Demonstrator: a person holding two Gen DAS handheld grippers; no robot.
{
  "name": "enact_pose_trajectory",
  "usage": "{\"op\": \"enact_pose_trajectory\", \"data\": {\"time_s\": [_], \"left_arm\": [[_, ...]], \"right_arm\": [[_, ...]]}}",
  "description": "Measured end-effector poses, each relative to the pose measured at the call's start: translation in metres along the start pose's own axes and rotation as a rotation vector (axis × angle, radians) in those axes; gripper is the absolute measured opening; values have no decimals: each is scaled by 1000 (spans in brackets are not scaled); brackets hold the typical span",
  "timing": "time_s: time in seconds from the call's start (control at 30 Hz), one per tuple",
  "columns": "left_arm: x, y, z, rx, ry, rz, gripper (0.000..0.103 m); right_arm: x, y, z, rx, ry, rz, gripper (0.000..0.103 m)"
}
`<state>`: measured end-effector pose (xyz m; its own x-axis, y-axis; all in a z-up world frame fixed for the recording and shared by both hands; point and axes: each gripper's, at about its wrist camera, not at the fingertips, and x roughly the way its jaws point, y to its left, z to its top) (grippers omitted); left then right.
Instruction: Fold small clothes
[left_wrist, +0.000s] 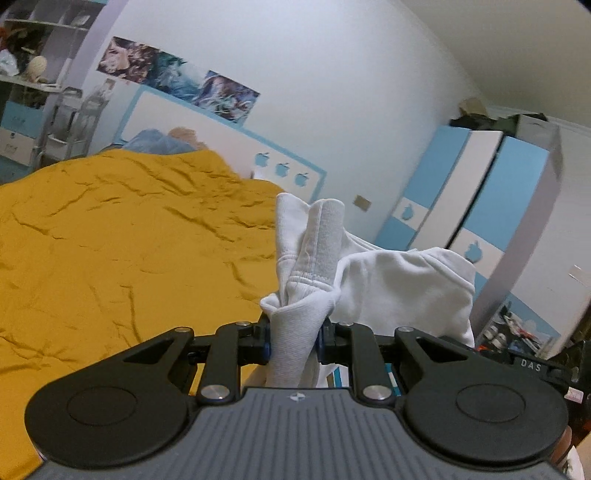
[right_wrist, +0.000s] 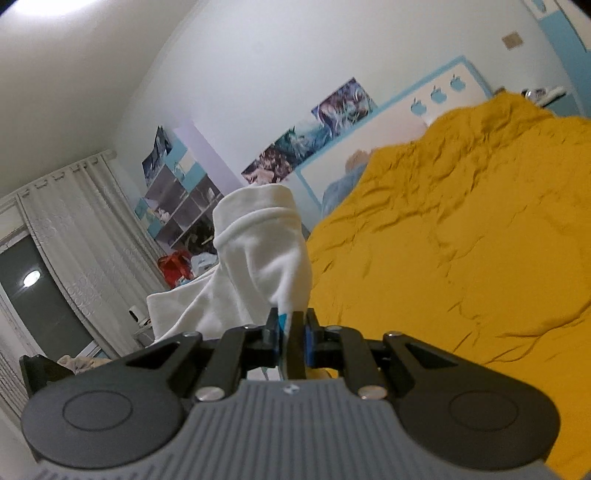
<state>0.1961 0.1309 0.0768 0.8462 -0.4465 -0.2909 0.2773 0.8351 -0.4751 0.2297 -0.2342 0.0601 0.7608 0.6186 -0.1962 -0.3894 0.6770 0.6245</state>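
A small white garment (left_wrist: 373, 273) hangs in the air above the bed, held up between both grippers. My left gripper (left_wrist: 294, 341) is shut on a bunched, ribbed edge of it, and the cloth rises in front of the lens and drapes off to the right. In the right wrist view the same white garment (right_wrist: 258, 251) stands up in a fold over my right gripper (right_wrist: 291, 343), which is shut on a thin edge of the cloth. The rest of the garment trails to the left there. Its lower part is hidden below both cameras.
A bed with a wrinkled mustard-yellow cover (left_wrist: 122, 236) fills the space below and ahead. A white and blue headboard (left_wrist: 221, 144) stands at the wall with posters above. A blue and white wardrobe (left_wrist: 480, 206) is to the right, and shelves (right_wrist: 181, 206) and a curtain (right_wrist: 74, 236) to the left.
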Motion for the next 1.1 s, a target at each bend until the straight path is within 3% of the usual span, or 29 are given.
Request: {"op": "enact_pose_trajectory", "data": {"time_s": [0.23, 0.43, 0.83, 1.1], "left_arm": [[-15, -18, -24, -11, 38, -43, 23], [8, -4, -48, -47, 134, -30, 23], [93, 62, -66, -116, 312, 53, 22], [154, 116, -109, -212, 488, 97, 22]], "right_arm": [[-68, 6, -8, 3, -11, -23, 7], [-92, -15, -22, 32, 38, -77, 7], [-2, -89, -37, 120, 195, -165, 7], [74, -163, -52, 196, 356, -286, 7]]}}
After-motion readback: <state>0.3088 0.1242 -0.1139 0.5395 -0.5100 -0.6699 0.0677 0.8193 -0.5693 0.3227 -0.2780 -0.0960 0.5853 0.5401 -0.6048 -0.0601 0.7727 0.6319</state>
